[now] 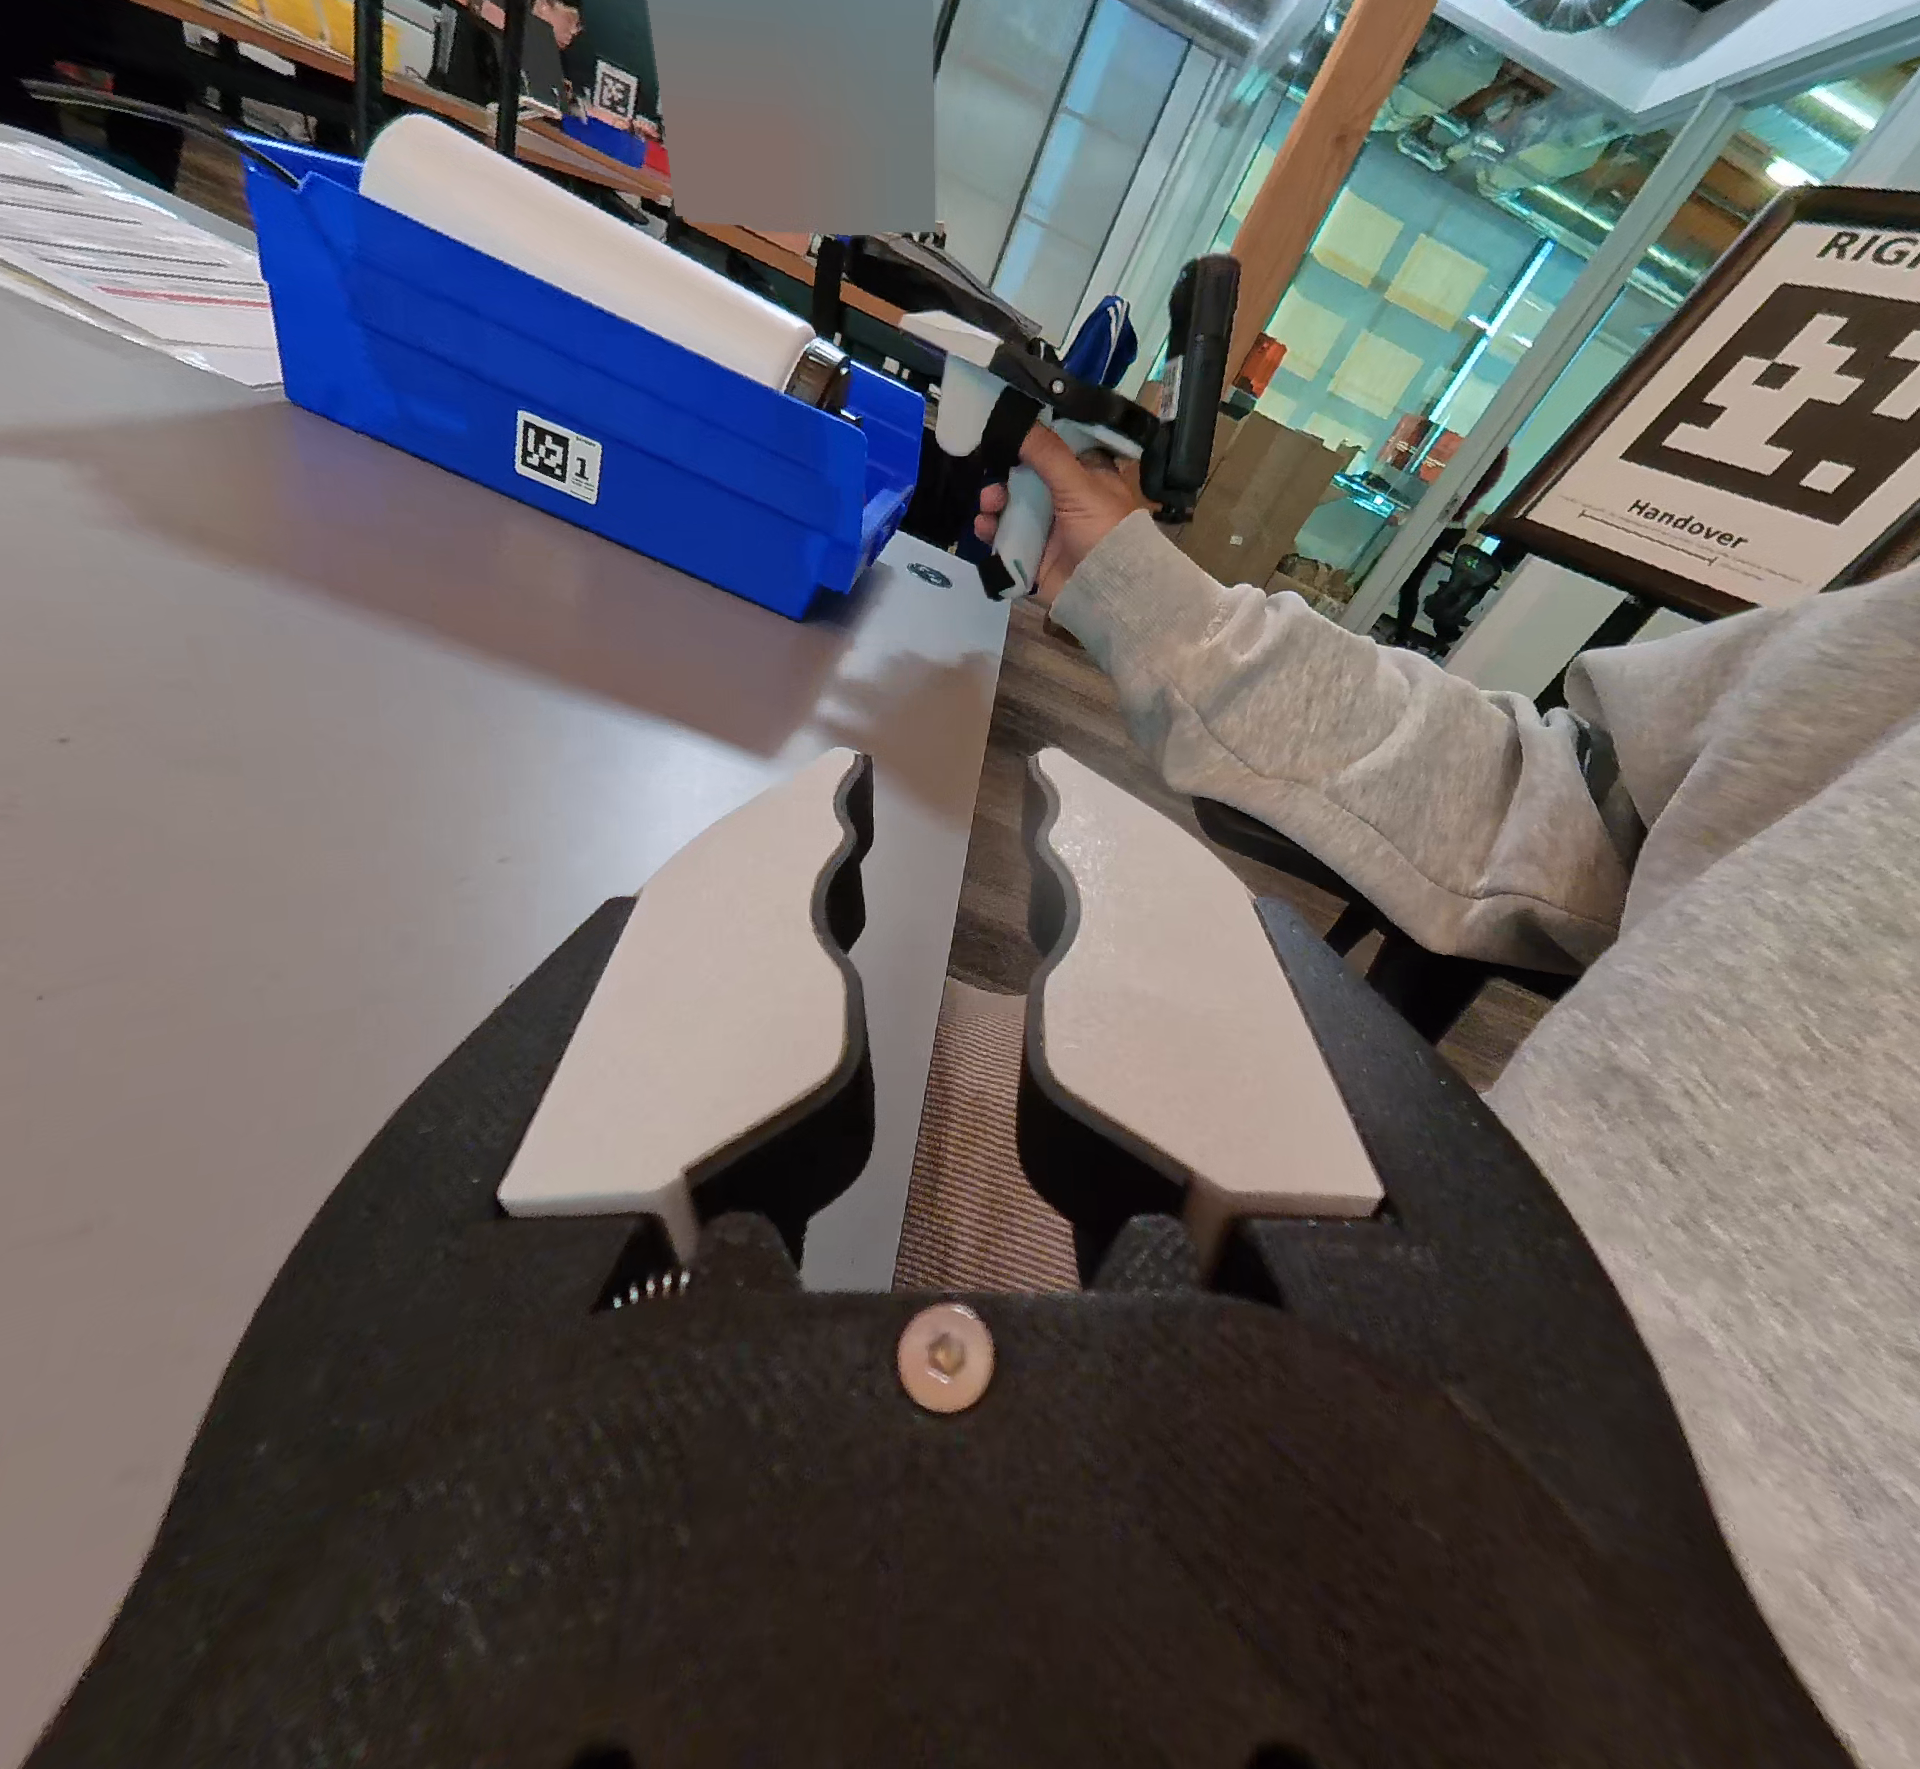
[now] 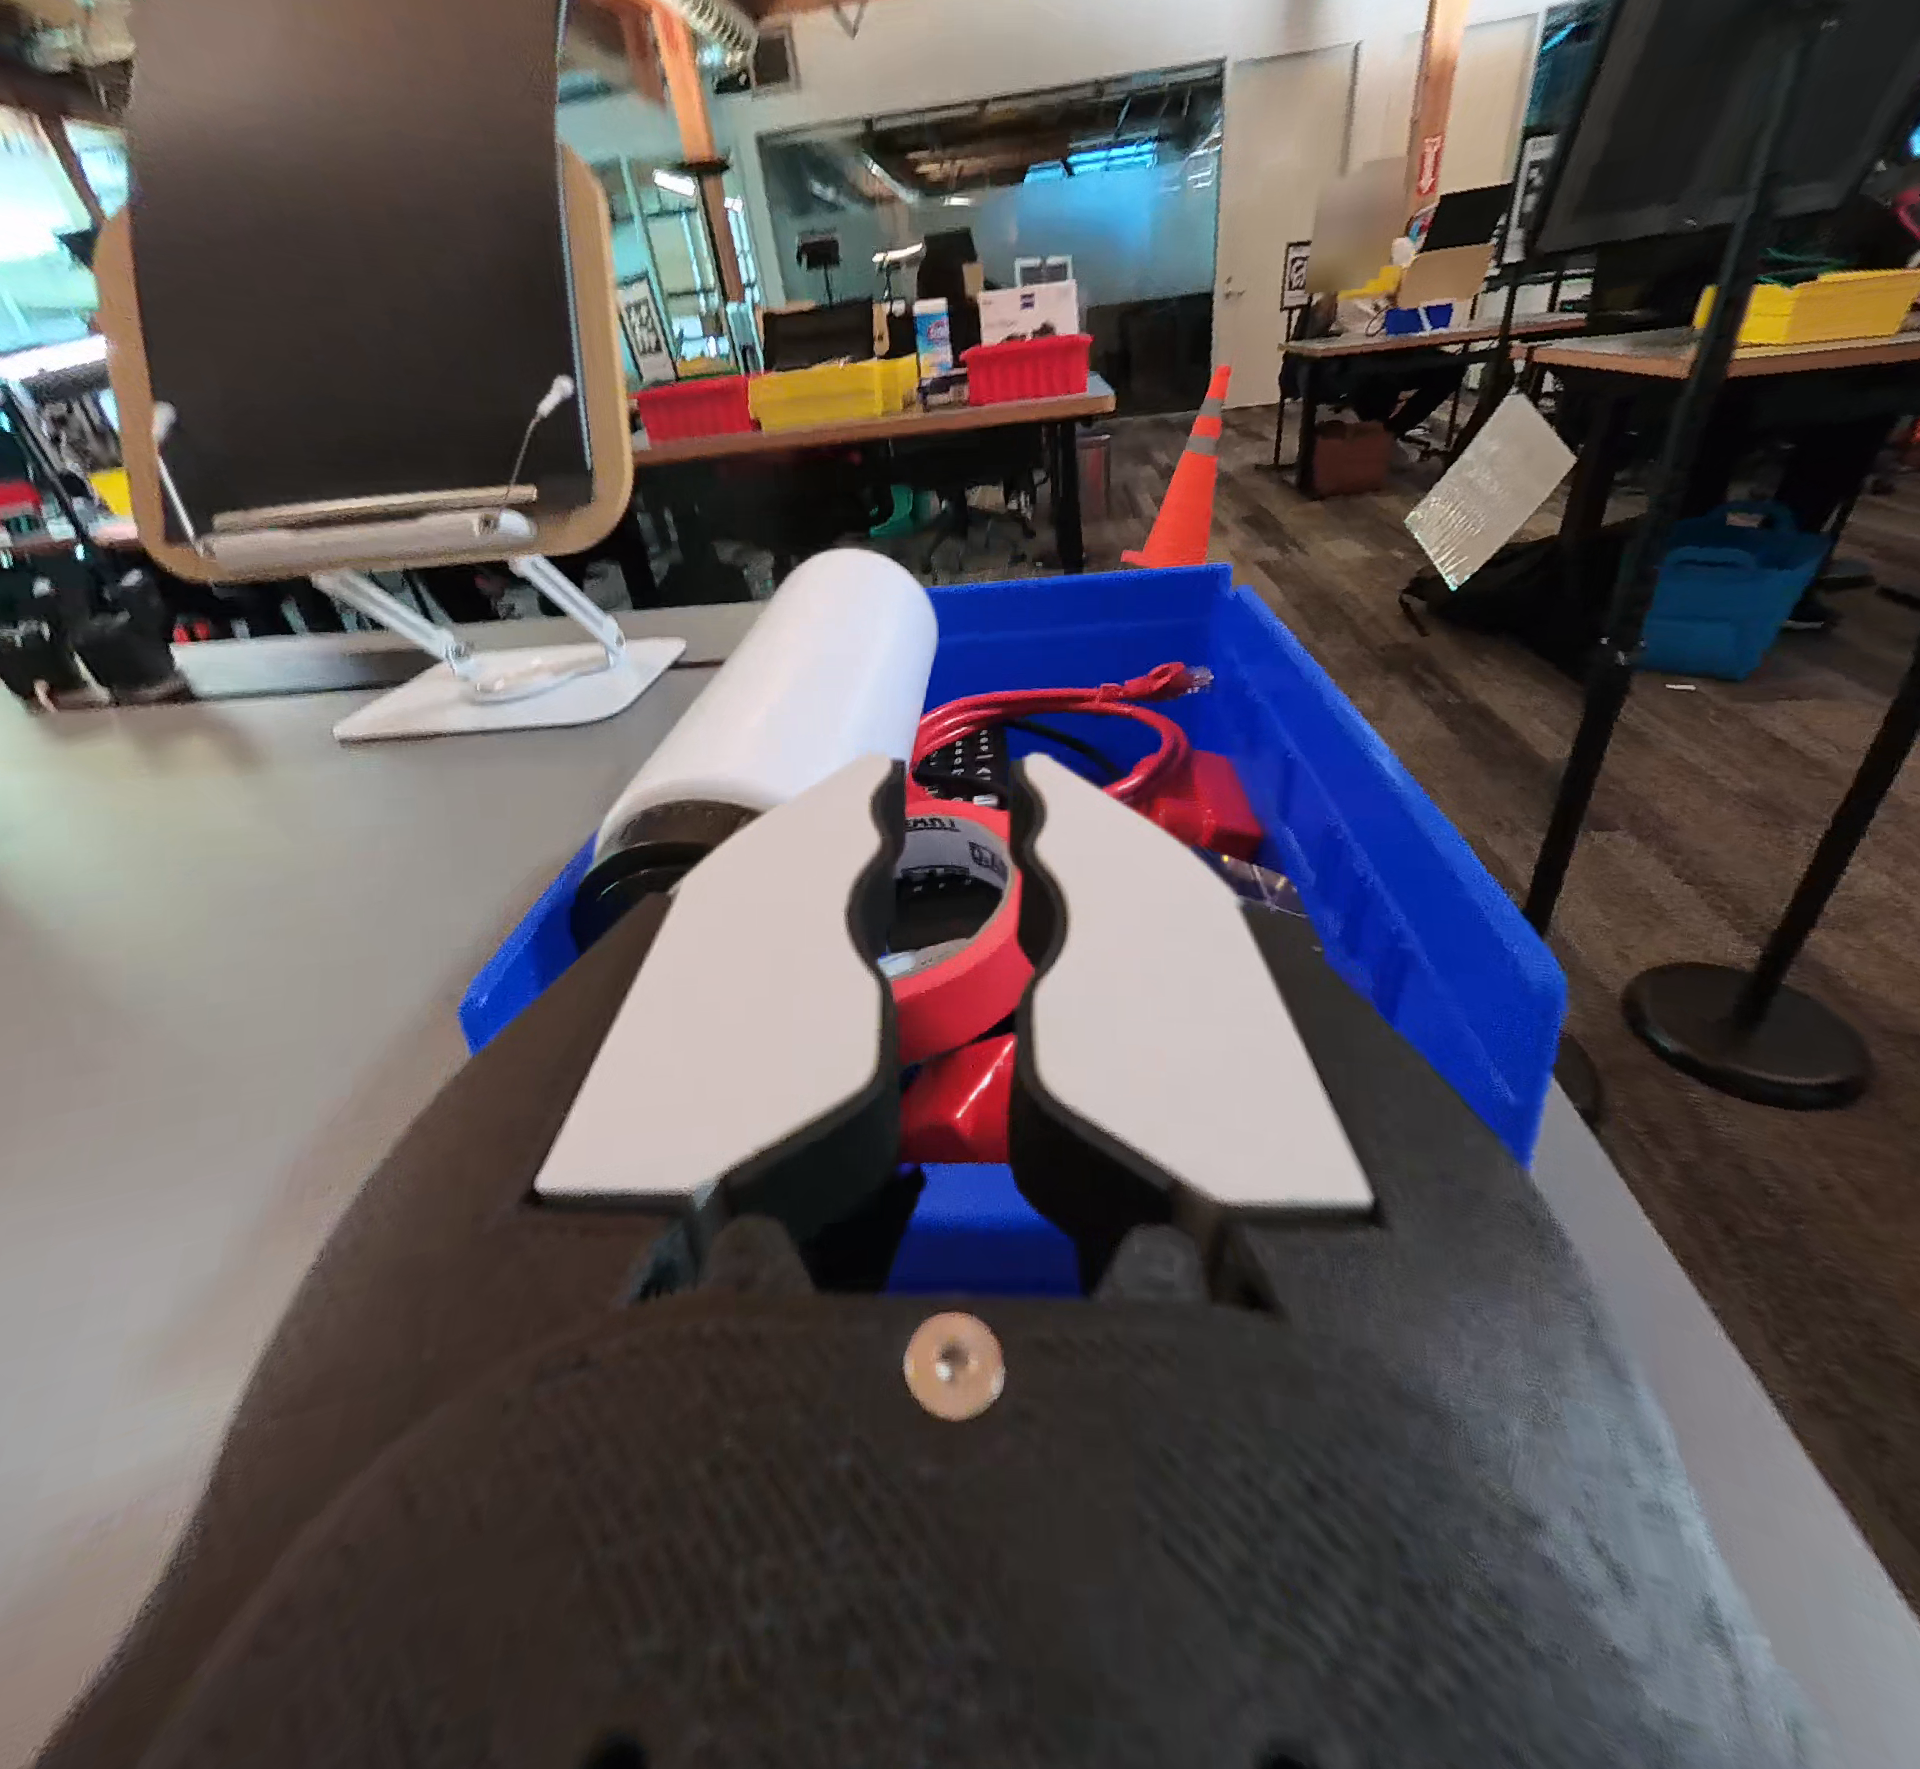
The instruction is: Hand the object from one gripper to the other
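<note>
The blue bin [image 2: 1382, 846] sits on the grey table [image 2: 208, 940], right under the right gripper [image 2: 956, 784]. Inside lies a red tape roll [image 2: 961, 966], seen between the open, empty fingers. The left gripper [image 1: 948, 769] is open and empty too

We see an orange traffic cone [image 2: 1184, 483] on the floor. Nearer us, a white tablet stand [image 2: 499, 670] rests on the grey table [image 2: 208, 888].

Blue bin [image 2: 1382, 846], red tape roll [image 2: 961, 976], seemingly white cylinder [image 2: 790, 691]
</note>
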Demonstrator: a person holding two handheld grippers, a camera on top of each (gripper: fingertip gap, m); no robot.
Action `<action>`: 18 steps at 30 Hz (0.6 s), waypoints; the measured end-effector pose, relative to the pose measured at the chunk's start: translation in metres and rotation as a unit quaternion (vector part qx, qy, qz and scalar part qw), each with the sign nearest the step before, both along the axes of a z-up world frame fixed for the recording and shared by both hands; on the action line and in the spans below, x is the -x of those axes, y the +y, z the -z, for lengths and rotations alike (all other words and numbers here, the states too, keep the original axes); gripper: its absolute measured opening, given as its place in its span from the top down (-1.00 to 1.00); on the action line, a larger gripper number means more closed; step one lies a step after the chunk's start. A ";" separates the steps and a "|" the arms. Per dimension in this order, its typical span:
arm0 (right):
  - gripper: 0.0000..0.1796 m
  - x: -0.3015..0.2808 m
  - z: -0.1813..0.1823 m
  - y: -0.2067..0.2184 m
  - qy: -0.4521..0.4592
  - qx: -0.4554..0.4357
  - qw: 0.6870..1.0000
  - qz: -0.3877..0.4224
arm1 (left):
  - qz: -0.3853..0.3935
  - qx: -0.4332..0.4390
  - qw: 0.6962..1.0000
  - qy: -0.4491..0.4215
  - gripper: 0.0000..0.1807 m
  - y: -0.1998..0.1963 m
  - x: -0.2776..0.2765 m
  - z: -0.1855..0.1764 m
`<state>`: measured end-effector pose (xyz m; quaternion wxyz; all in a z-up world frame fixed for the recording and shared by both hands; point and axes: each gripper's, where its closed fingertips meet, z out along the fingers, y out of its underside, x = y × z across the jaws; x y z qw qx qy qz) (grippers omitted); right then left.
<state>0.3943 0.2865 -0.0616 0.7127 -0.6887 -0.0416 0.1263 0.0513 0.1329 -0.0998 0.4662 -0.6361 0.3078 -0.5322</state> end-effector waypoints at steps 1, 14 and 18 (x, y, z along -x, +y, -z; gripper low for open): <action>0.80 0.004 0.000 0.000 -0.015 0.003 1.000 -0.005 | 0.000 0.000 1.000 0.004 0.71 0.000 -0.001 0.001; 0.57 -0.067 0.010 0.004 -0.111 0.012 0.984 0.141 | -0.024 0.014 0.999 -0.030 0.71 -0.002 0.007 -0.009; 0.27 -0.087 0.022 0.009 -0.098 0.037 0.981 0.160 | -0.036 0.021 0.998 -0.040 0.71 0.000 0.013 -0.011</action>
